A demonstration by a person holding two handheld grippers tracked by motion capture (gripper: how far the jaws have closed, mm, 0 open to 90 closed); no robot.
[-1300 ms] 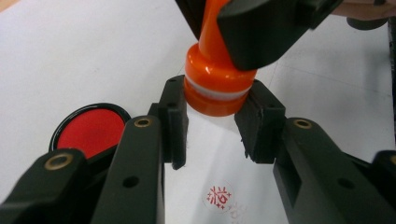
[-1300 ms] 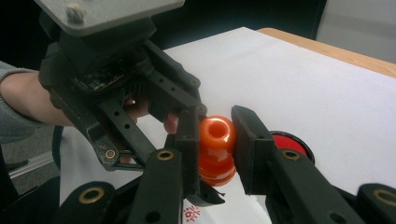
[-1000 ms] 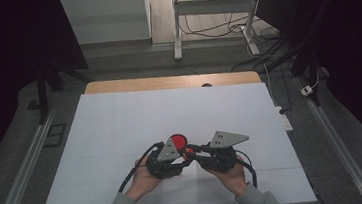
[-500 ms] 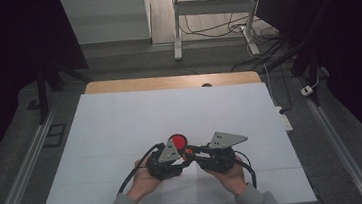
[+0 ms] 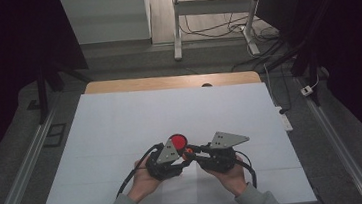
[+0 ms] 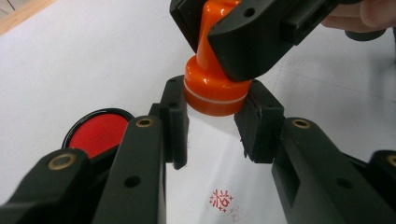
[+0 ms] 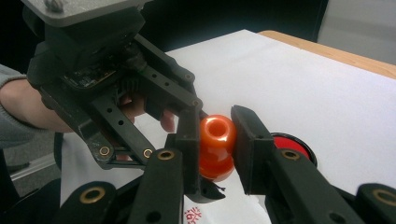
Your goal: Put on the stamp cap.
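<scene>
High view: I am holding the orange stamp between my left gripper and right gripper, just beside the red ink pad on the white sheet.
Left gripper view: my jaws are clamping the stamp's base; one red seal print is already lying on the paper, its characters unreadable.
Right gripper view: my jaws are pinching the stamp's knob; I judge that pressing again or setting down remains.

Orange stamp w/ knob handle, upright, base just above white paper; red ink pad open beside.
</scene>
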